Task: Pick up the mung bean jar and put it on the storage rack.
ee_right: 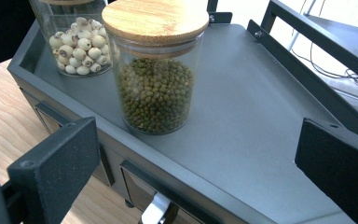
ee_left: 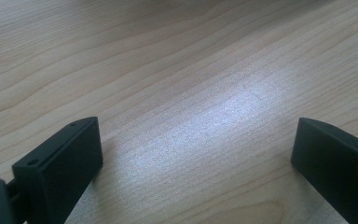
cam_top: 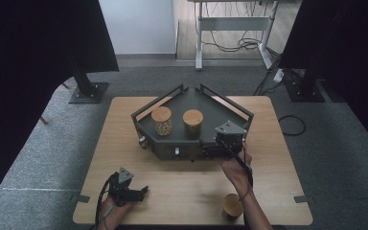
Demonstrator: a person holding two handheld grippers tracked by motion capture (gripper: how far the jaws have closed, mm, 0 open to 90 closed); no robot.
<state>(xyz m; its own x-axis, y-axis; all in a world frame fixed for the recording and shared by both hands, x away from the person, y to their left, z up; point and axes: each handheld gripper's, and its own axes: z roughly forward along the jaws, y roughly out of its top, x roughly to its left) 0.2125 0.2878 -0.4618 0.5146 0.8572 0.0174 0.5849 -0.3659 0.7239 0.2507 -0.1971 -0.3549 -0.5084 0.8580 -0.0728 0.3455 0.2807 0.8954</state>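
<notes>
Nearest the person, a wooden-lidded jar [cam_top: 232, 206] stands on the wooden table [cam_top: 182, 191] close to its front edge, just beside the right forearm; to the left, the left gripper [cam_top: 141, 191] rests low over bare tabletop near the front left corner, its jaws spread wide with nothing but wood grain [ee_left: 191, 116] between them, as the left gripper view shows.

Farther in, the right hand [cam_top: 235, 170] holds the right gripper [cam_top: 219, 140] at the front right edge of a dark grey corner shelf [cam_top: 220, 112] that sits in the middle of the table; in the right gripper view its jaws stand fully apart, gripping nothing, one on each side of the shelf's front rim [ee_right: 242, 186], above a row of small drawers with a white tab [ee_right: 154, 210] at the bottom edge.

On the shelf's top surface, the jar of green mung beans [ee_right: 154, 88] stands upright with its round wooden lid [ee_right: 154, 21] on, ahead of the open jaws and clear of both; in the high view it is the right-hand jar [cam_top: 192, 122]. Just beside it, slightly farther and to the left, a second glass jar of pale round seeds [ee_right: 79, 51] stands upright, also lidded [cam_top: 161, 120]; the two are near each other but apart.

Beyond the shelf rises its black rail [ee_right: 307, 32]; past the table lie grey carpet and a desk frame with cables [cam_top: 235, 43].
</notes>
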